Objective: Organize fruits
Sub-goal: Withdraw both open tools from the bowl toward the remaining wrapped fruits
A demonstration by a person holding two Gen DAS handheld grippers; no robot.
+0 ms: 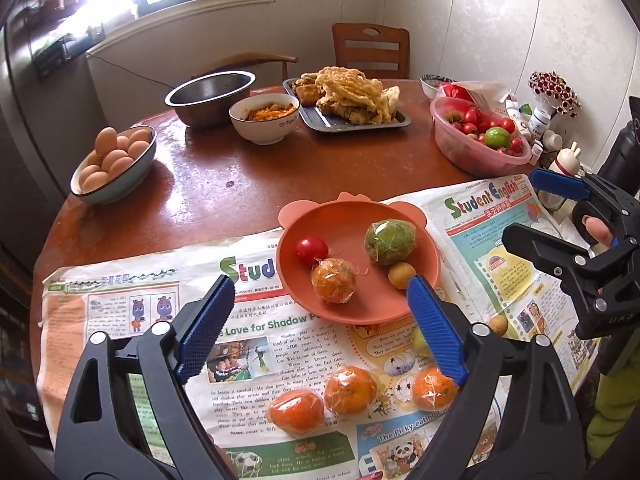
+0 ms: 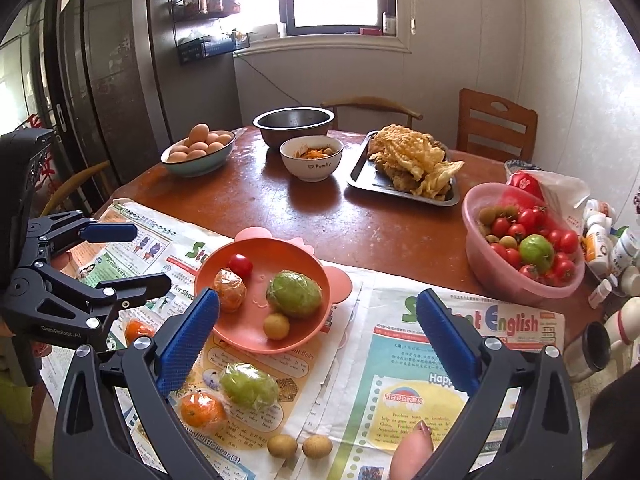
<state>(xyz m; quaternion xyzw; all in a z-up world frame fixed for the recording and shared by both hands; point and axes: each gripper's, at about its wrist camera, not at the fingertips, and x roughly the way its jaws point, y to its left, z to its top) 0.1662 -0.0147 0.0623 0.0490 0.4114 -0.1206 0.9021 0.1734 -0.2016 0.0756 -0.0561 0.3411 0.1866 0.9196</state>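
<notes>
Four fruits in the plate: the orange plate (image 1: 320,300) holds a cherry tomato (image 1: 311,250), a wrapped orange (image 1: 333,281), a wrapped green fruit (image 1: 390,241) and a small yellow-brown fruit (image 1: 401,275).
Plate, place: on the newspaper (image 1: 280,344) that covers the near part of the round wooden counter (image 1: 224,184).
Left gripper: the left gripper (image 1: 320,320) hangs over the plate's near edge, blue pads spread wide, nothing between them.
Right gripper: the right gripper (image 2: 318,340) has its jaws wide apart and empty, above the newspaper just right of the plate.
Loose oranges: three wrapped oranges (image 1: 350,390) lie in a row on the newspaper on the near side of the plate.
Other loose fruit: a second wrapped green fruit (image 2: 249,385) lies near the plate's front edge; two small brown fruits (image 2: 299,446) sit side by side farther toward the viewer.
Pink basin: a pink basin (image 2: 480,256) of cherry tomatoes, one green tomato and small brown fruits stands to the right of the plate, well apart from it.
Beyond the plate: a bowl of eggs (image 1: 116,160), a steel bowl (image 1: 210,96), a white bowl (image 1: 264,118) of food and a tray of fried food (image 1: 348,96) stand on the bare counter.
Person: a fingertip (image 2: 414,452) shows at the bottom edge of the right wrist view.
</notes>
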